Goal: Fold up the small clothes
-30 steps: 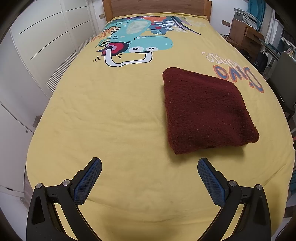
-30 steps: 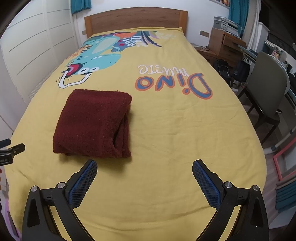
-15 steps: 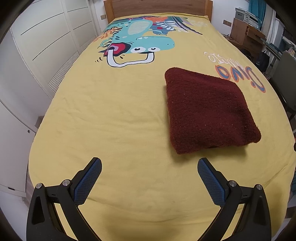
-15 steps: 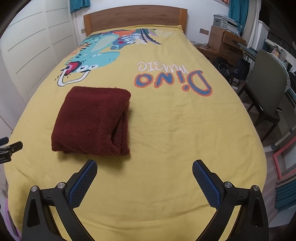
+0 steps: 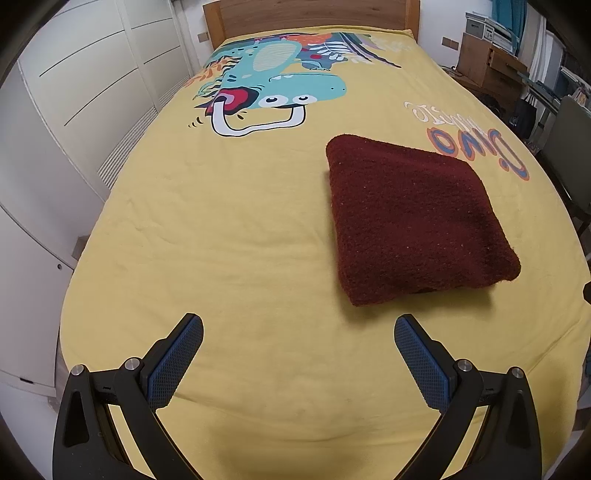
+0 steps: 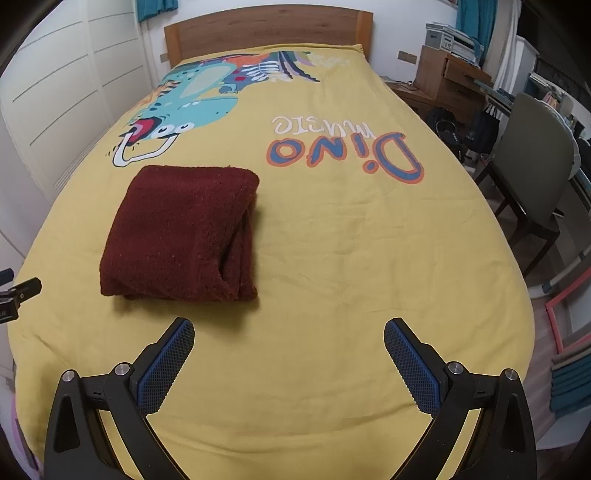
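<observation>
Your left gripper (image 5: 298, 326) hangs above the near end of the bed, its two blue-padded fingers (image 5: 173, 360) spread wide with nothing between them, only the yellow bedspread (image 5: 221, 229) showing in the gap. It looks forward and slightly down along the bed toward the wooden headboard (image 5: 310, 13). The folded dark red garment (image 5: 413, 221) lies flat on the bedspread ahead of you and off to the right of this gripper, apart from the right-hand finger tip, between the dinosaur print (image 5: 273, 92) and the near edge of the bed. Your right gripper (image 6: 289, 330) is posed the same way: level, pointed up the bed, jaws wide apart and empty, fingers (image 6: 412, 367) clear of the fabric. From its camera the garment (image 6: 177, 232) sits ahead and to the left, just beyond the left-hand finger tip but not touching it, with its layered folded edges facing right and toward you. The "Dino music" lettering (image 6: 347, 147) lies past it on the bedspread (image 6: 332, 258). At the far left edge of the right view a bit of your left tool shows. Neither gripper touches the garment. A grey chair (image 6: 532, 170) stands beside the bed on the right, and white wardrobe doors (image 5: 74, 92) run along the left.
</observation>
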A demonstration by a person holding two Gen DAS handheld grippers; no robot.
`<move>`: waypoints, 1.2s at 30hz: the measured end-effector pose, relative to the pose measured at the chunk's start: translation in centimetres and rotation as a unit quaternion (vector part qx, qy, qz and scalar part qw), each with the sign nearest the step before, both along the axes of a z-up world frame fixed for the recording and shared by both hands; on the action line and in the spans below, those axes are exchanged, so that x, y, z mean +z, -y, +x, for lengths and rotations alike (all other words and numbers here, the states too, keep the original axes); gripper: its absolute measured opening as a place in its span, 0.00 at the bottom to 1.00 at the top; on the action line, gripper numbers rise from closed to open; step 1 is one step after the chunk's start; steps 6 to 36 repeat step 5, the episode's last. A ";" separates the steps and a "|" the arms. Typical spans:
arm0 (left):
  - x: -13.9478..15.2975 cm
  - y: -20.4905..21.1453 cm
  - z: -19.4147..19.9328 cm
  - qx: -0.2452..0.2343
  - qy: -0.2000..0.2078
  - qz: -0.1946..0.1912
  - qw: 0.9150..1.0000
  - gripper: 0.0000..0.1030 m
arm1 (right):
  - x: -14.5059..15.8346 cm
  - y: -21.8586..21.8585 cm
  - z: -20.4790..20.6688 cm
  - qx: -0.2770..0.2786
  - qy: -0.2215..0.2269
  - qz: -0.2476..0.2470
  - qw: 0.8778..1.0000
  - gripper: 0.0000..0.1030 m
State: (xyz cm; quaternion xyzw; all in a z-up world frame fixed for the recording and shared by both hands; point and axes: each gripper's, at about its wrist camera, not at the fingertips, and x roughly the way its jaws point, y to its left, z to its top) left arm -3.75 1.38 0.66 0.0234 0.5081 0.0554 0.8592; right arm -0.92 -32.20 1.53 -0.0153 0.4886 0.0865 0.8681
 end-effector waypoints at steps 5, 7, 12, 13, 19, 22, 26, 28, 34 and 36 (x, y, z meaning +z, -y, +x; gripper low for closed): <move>0.0 0.2 0.0 -0.003 -0.001 0.001 1.000 0.99 | -0.1 -0.1 -0.1 0.001 -0.002 -0.001 1.000 1.00; 0.0 0.2 0.0 -0.003 -0.001 0.001 1.000 0.99 | -0.1 -0.1 -0.1 0.001 -0.002 -0.001 1.000 1.00; 0.0 0.2 0.0 -0.003 -0.001 0.001 1.000 0.99 | -0.1 -0.1 -0.1 0.001 -0.002 -0.001 1.000 1.00; 0.0 0.2 0.0 -0.003 -0.001 0.001 1.000 0.99 | -0.1 -0.1 -0.1 0.001 -0.002 -0.001 1.000 1.00; 0.0 0.2 0.0 -0.003 -0.001 0.001 1.000 0.99 | -0.1 -0.1 -0.1 0.001 -0.002 -0.001 1.000 1.00; 0.0 0.2 0.0 -0.003 -0.001 0.001 1.000 0.99 | -0.1 -0.1 -0.1 0.001 -0.002 -0.001 1.000 1.00; 0.0 0.2 0.0 -0.003 -0.001 0.001 1.000 0.99 | -0.1 -0.1 -0.1 0.001 -0.002 -0.001 1.000 1.00; 0.0 0.2 0.0 -0.003 -0.001 0.001 1.000 0.99 | -0.1 -0.1 -0.1 0.001 -0.002 -0.001 1.000 1.00; 0.0 0.2 0.0 -0.003 -0.001 0.001 1.000 0.99 | -0.1 -0.1 -0.1 0.001 -0.002 -0.001 1.000 1.00; 0.0 0.2 0.0 -0.003 -0.001 0.001 1.000 0.99 | -0.1 -0.1 -0.1 0.001 -0.002 -0.001 1.000 1.00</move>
